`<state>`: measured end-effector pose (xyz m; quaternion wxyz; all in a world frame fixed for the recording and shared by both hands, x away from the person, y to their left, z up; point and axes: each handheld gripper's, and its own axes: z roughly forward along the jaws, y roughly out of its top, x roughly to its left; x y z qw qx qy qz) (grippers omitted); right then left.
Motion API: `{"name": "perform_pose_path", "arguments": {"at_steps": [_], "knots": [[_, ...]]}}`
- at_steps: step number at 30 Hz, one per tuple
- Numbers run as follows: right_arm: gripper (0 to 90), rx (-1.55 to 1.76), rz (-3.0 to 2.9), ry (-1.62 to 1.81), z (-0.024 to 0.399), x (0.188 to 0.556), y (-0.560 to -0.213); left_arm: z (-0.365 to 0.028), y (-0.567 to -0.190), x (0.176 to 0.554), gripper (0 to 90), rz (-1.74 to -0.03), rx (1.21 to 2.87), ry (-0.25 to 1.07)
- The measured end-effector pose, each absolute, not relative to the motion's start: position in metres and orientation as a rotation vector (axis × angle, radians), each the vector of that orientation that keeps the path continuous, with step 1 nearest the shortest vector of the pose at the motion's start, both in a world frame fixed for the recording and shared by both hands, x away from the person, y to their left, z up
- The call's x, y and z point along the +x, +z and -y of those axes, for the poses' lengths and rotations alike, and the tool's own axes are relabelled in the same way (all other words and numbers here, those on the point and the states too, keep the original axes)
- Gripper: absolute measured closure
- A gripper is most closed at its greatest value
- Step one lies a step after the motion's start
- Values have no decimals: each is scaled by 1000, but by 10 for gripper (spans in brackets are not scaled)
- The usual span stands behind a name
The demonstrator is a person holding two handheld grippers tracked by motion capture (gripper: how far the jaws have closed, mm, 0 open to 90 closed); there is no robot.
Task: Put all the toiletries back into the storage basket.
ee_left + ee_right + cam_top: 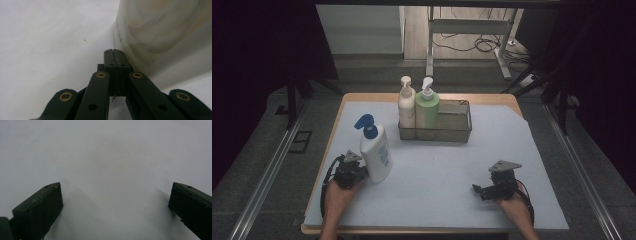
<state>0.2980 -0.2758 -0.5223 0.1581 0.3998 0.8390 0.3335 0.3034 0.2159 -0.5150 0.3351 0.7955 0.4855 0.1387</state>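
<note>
A person's left gripper [354,172] is resting near the tabletop's [437,200] left front corner, its jaws pressed flat together with nothing between them, as the left gripper view [115,58] is showing. Just beside its tips, a white bottle [377,155] with a blue pump is standing upright on the white sheet covering the tabletop; in the left gripper view the bottle's [162,35] curved wall is rising immediately to the right of the shut jaws, and whether the two are actually touching cannot be told. The bottle is sitting toward the left edge, roughly midway between front and back.

Near the right front corner, the right gripper [484,191] is lying low over the sheet, pointing toward the middle of the tabletop. The right gripper view [115,202] is showing its jaws spread wide, with bare sheet between them.

Toward the back edge, at the centre, a wire basket [457,131] is holding two more pump bottles at its left end: a cream bottle [406,107] and, touching it on the right, a green bottle [427,107]. Both are standing upright. The rest of the basket is standing open to their right. Both hands are entering from the front edge, well apart from each other.
</note>
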Motion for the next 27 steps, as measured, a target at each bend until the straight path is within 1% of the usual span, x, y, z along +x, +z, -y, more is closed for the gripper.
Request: {"name": "perform_pose_path", "arguments": {"at_steps": [14, 27], "knots": [[0, 1147, -2401, 952, 276, 298, -522, -212, -517, 301, 895, -1256, 2058, 372], [0, 1147, -2401, 952, 276, 298, -522, -196, -517, 301, 895, -1202, 2064, 354]]}}
